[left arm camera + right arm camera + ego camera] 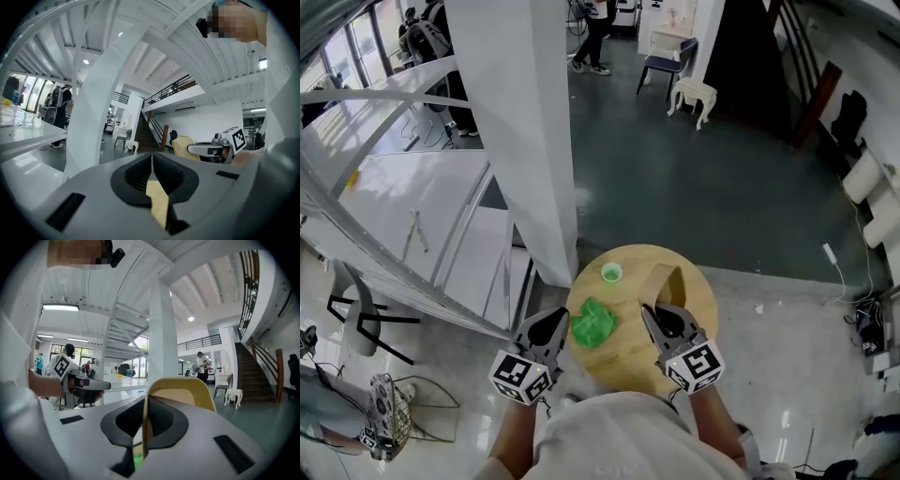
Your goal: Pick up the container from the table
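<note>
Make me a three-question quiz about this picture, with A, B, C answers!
1. Where is the little green cup?
A. on the round table
B. on the floor
C. on the white stool

2. How many green things lie on the table?
A. one
B. two
C. four

3. What are the right tongs doing?
A. open and empty
B. shut on the tan container
C. shut on a spoon

Answers:
1 A: the cup stands on the wooden top near its far edge.
2 B: there are only the cup and a crumpled green cloth.
3 B: the right gripper view shows the container's wall pinched between the jaws.
</note>
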`<action>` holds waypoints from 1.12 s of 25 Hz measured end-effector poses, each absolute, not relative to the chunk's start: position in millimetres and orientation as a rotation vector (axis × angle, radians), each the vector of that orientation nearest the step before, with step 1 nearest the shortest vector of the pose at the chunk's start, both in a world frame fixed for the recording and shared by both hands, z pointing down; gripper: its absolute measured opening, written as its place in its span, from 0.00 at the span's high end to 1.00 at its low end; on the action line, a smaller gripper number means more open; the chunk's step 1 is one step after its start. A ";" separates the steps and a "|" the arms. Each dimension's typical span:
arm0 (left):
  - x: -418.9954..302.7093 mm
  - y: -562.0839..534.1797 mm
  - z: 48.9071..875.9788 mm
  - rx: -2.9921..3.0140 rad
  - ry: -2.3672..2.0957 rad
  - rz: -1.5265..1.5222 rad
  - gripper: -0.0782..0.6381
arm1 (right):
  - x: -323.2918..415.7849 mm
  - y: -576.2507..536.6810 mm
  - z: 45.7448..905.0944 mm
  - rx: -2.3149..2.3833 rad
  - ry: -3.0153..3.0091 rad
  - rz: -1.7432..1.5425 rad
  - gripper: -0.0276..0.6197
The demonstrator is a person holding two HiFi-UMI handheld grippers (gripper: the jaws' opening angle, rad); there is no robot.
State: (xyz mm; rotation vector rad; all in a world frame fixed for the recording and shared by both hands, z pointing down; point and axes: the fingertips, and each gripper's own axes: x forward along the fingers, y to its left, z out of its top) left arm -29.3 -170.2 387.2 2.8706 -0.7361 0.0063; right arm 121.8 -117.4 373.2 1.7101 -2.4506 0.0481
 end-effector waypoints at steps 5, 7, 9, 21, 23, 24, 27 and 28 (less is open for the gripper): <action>-19.2 -163.3 377.6 2.911 -0.657 -0.010 0.87 | 124.6 -102.4 371.3 1.745 -2.441 0.022 0.91; -16.2 -162.5 376.6 2.918 -0.637 -0.015 0.87 | 125.6 -97.2 373.1 1.765 -2.436 0.027 0.91; -13.1 -161.1 376.6 2.924 -0.620 -0.017 0.87 | 126.3 -92.3 376.3 1.782 -2.427 0.037 0.91; -5.8 -148.0 379.7 2.934 -0.565 0.006 0.87 | 131.1 -74.4 386.7 1.840 -2.406 0.092 0.91; -7.0 -146.4 381.3 2.931 -0.567 0.007 0.87 | 129.4 -72.1 388.1 1.831 -2.409 0.093 0.91; -7.4 -145.3 381.5 2.930 -0.568 0.007 0.87 | 128.5 -70.6 388.3 1.824 -2.411 0.091 0.91; -7.6 -141.9 381.4 2.926 -0.572 0.011 0.87 | 128.0 -67.1 387.9 1.814 -2.413 0.089 0.91; -7.9 -141.1 381.5 2.925 -0.574 0.013 0.87 | 128.0 -66.7 387.9 1.815 -2.414 0.093 0.91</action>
